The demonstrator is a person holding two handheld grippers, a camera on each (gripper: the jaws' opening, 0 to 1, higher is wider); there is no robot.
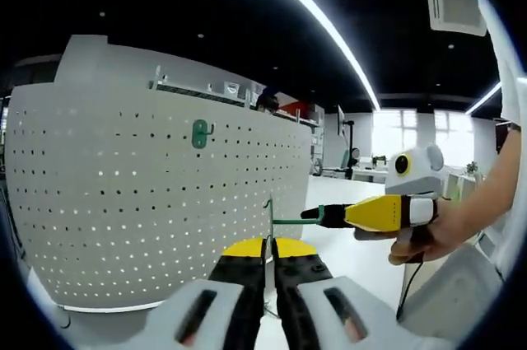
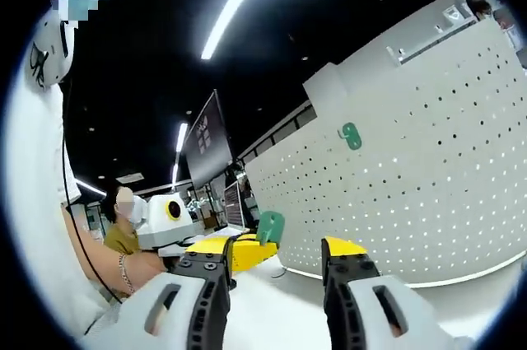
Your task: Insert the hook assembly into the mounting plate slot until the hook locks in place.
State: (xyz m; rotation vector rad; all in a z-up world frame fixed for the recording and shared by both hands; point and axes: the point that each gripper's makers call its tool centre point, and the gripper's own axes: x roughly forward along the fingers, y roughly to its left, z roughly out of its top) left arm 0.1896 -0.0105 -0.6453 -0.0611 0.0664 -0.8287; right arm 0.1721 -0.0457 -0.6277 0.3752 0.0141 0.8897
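A white pegboard [image 1: 123,202] stands upright ahead, with one green hook [image 1: 200,133] hung high on it. My left gripper [image 1: 270,248] is shut on a thin metal piece seen edge-on, the hook assembly [image 1: 268,214], whose green rod [image 1: 288,221] reaches right to the black tips of my right gripper [image 1: 325,217]. In the right gripper view my right gripper [image 2: 292,249] stands open, jaws wide apart. The green part of the hook assembly [image 2: 269,226] sits just past them, against the left gripper's yellow jaws [image 2: 221,253]. The pegboard [image 2: 412,202] and its hung hook [image 2: 352,136] lie to the right.
Everything stands on a white table [image 1: 346,247]. A person's hand [image 1: 428,239] holds the right gripper. A person in white [image 2: 33,202] stands at the left, another person [image 2: 123,239] sits behind, and a dark monitor [image 2: 206,140] is beyond the table.
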